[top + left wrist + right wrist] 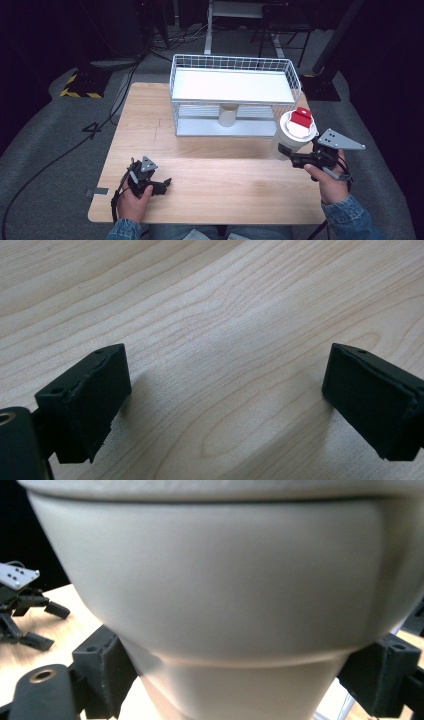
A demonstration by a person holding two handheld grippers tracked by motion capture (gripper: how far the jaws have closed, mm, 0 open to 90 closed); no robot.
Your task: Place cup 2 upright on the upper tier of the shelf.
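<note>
Right gripper clamped on the lidded cup, carry step: next, set it in the wire rack; left gripper idle, jaws apart.

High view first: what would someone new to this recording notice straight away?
The white cup with a red-tabbed lid stands out, clamped in the right gripper at the table's right edge; in the right gripper view its pale wall sits between the jaws. Behind it a white wire basket holds a shelf, with a second white cup beneath. The left gripper rests open, near the front left.
</note>
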